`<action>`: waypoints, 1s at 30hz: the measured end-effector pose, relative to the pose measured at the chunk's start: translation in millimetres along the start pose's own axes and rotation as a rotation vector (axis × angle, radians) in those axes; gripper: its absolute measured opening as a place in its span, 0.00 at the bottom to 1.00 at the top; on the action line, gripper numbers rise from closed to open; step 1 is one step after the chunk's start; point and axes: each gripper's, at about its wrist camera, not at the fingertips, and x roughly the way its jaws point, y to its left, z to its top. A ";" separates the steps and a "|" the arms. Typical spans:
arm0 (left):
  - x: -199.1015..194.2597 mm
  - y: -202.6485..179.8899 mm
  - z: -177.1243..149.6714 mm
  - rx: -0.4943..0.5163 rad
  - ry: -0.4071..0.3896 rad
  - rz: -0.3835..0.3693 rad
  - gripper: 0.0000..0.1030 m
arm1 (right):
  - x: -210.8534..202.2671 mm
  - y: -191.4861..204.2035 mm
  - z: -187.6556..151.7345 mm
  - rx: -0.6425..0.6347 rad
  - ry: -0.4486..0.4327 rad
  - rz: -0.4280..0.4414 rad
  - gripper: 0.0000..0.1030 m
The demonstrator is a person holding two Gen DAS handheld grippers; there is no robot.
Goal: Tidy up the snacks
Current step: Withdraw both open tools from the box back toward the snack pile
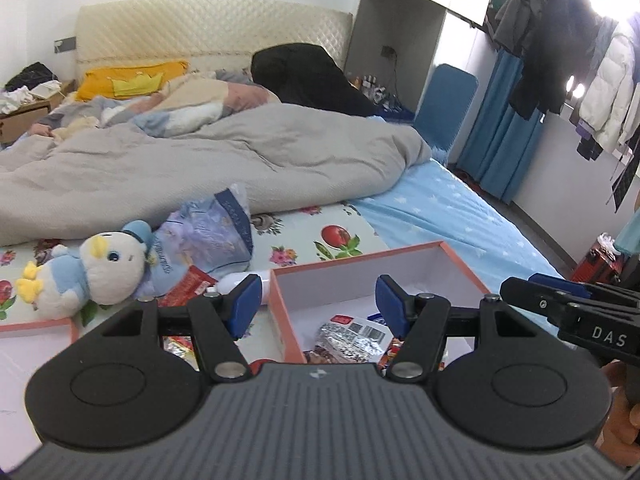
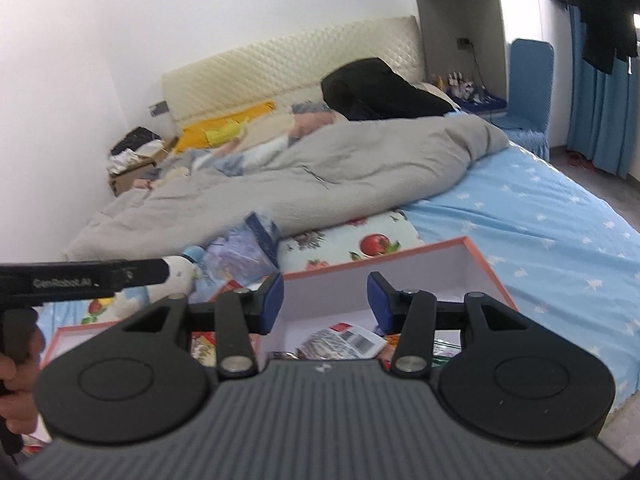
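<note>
An orange-rimmed white box (image 1: 460,264) lies on the bed with several snack packets (image 1: 348,340) inside; it also shows in the right wrist view (image 2: 488,268), packets (image 2: 340,340) within. My left gripper (image 1: 316,304) is open and empty above the box's left wall. My right gripper (image 2: 326,300) is open and empty above the box; it shows at the right of the left wrist view (image 1: 560,304). A red snack packet (image 1: 188,286) and more snacks lie left of the box. A second box (image 1: 36,332) lies at the left.
A plush duck (image 1: 92,272) and a bluish plastic bag (image 1: 212,232) lie left of the box on a floral cloth (image 1: 320,236). A grey duvet (image 1: 200,168) covers the bed behind. Blue sheet (image 1: 460,216) to the right, with the bed edge beyond.
</note>
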 end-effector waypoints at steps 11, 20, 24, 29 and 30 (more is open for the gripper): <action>-43.5 39.0 -24.7 -0.041 -0.057 0.061 0.66 | -10.3 38.1 -16.5 -0.022 -0.030 0.061 0.48; -63.6 70.4 -48.9 -0.086 -0.057 0.092 0.66 | -15.8 68.0 -30.6 -0.038 -0.022 0.111 0.48; -69.2 80.3 -56.8 -0.095 -0.061 0.106 0.66 | -19.0 78.6 -35.5 -0.050 -0.021 0.122 0.48; -76.9 92.2 -66.3 -0.105 -0.065 0.117 0.66 | -20.8 91.9 -42.8 -0.060 -0.015 0.131 0.48; -78.5 94.5 -67.6 -0.105 -0.065 0.119 0.66 | -20.7 94.7 -44.2 -0.063 -0.013 0.134 0.48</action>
